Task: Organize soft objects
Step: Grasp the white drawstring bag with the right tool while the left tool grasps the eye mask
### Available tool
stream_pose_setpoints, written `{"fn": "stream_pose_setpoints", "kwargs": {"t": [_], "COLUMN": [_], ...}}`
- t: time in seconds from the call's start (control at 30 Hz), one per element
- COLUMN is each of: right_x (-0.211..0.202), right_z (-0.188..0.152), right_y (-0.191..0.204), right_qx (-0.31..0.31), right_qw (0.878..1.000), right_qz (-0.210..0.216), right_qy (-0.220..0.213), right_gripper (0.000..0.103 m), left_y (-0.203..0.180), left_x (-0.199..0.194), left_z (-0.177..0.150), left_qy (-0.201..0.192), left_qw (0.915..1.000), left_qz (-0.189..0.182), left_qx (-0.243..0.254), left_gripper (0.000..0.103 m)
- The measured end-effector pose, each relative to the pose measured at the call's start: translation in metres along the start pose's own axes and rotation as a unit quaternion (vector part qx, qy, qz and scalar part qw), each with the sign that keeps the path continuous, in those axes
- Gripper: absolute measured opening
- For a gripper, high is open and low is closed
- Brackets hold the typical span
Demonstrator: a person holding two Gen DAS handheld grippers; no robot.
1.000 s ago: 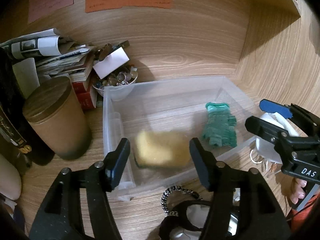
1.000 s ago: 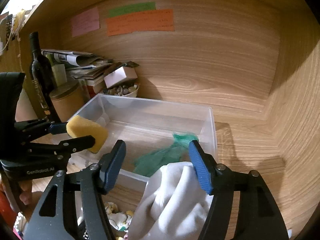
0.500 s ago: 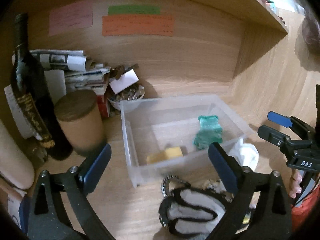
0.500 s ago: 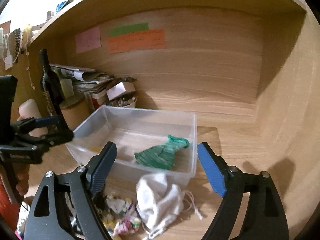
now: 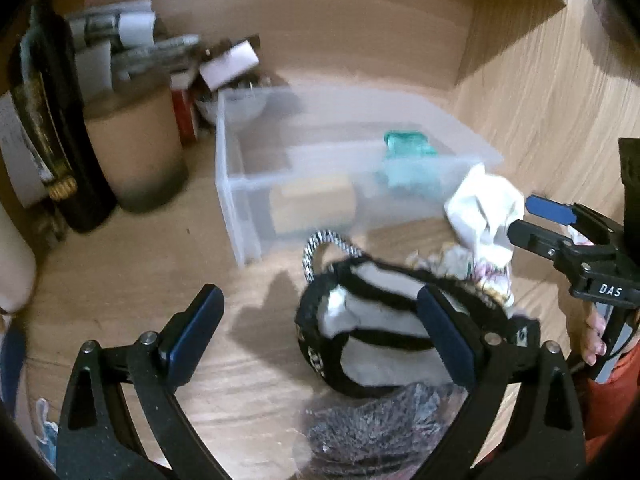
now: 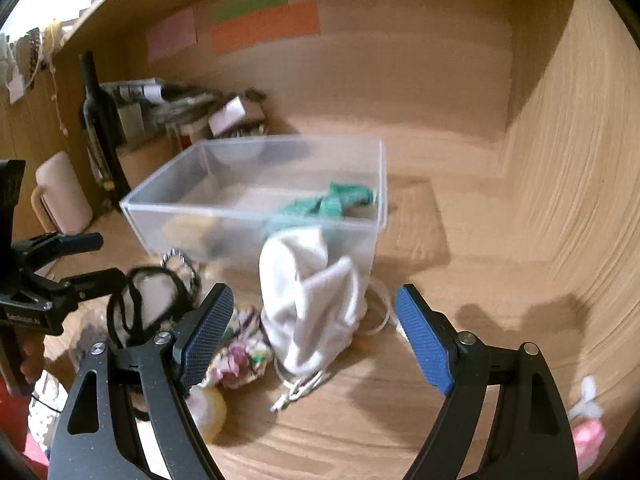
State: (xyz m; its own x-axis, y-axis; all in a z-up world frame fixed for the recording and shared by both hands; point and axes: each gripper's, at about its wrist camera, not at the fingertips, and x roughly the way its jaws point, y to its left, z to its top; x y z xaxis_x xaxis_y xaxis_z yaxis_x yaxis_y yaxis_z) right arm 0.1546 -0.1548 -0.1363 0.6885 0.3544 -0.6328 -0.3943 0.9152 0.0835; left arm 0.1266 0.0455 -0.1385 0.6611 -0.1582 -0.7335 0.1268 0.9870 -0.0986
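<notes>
We hold the left gripper [image 5: 320, 328] with its jaws spread wide and nothing between them. Just ahead of them, toward the right jaw, a black-and-white strappy cloth [image 5: 372, 320] lies on the wooden surface [image 5: 132, 272], with a grey knitted piece [image 5: 372, 436] nearer us below it. Beyond the jaws stands the clear plastic box [image 5: 236, 184], holding a yellow sponge [image 5: 312, 204] and a green cloth [image 5: 408, 156]. Left of the box are a brown canister [image 5: 136, 144] and a dark bottle [image 5: 52, 120].

Our right gripper [image 6: 314, 340] is likewise released, jaws wide apart and empty. Between them and a little ahead, a white drawstring bag [image 6: 308, 300] sits crumpled on the surface, against the front wall of the box [image 6: 192, 216]. A flowery cloth [image 6: 240, 356] lies beside the left jaw, touching the bag. The green cloth [image 6: 328, 204] rests inside the box, directly beyond the bag. The left gripper [image 6: 76, 260] shows at far left, above the strappy cloth [image 6: 148, 300].
</notes>
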Motion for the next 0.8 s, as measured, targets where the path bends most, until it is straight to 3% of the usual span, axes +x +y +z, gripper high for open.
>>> {"fn": "stream_pose_setpoints", "kwargs": {"t": [0.1, 0.2, 0.4, 0.47, 0.57, 0.63, 0.8], "right_x": [0.012, 0.021, 0.030, 0.033, 0.033, 0.031, 0.019], "right_z": [-0.007, -0.010, -0.006, -0.007, -0.008, -0.009, -0.011], "right_y": [0.000, 0.000, 0.002, 0.006, 0.010, 0.010, 0.003], "right_qx": [0.001, 0.003, 0.001, -0.008, -0.019, -0.018, -0.003], "right_qw": [1.000, 0.999, 0.999, 0.999, 0.999, 0.999, 1.000], "right_qz": [0.007, 0.005, 0.009, 0.012, 0.003, -0.001, -0.004], "right_qy": [0.023, 0.038, 0.050, 0.052, 0.047, 0.042, 0.022], "right_gripper": [0.081, 0.079, 0.054, 0.040, 0.029, 0.025, 0.022], "left_y": [-0.002, -0.004, -0.009, -0.008, -0.006, -0.008, -0.004], "left_x": [0.007, 0.011, 0.014, 0.016, 0.014, 0.009, -0.004], "left_z": [-0.006, -0.011, -0.016, -0.018, -0.019, -0.020, -0.014], "left_qy": [0.018, 0.025, 0.036, 0.039, 0.034, 0.027, 0.008], "left_qw": [0.9998, 0.9996, 0.9986, 0.9987, 0.9990, 0.9994, 0.9997], "left_qz": [-0.007, -0.014, -0.034, -0.029, -0.029, -0.020, -0.023], "left_qx": [0.007, 0.009, 0.019, 0.011, 0.002, 0.005, -0.004], "left_gripper": [0.080, 0.075, 0.054, 0.047, 0.037, 0.019, 0.016]}}
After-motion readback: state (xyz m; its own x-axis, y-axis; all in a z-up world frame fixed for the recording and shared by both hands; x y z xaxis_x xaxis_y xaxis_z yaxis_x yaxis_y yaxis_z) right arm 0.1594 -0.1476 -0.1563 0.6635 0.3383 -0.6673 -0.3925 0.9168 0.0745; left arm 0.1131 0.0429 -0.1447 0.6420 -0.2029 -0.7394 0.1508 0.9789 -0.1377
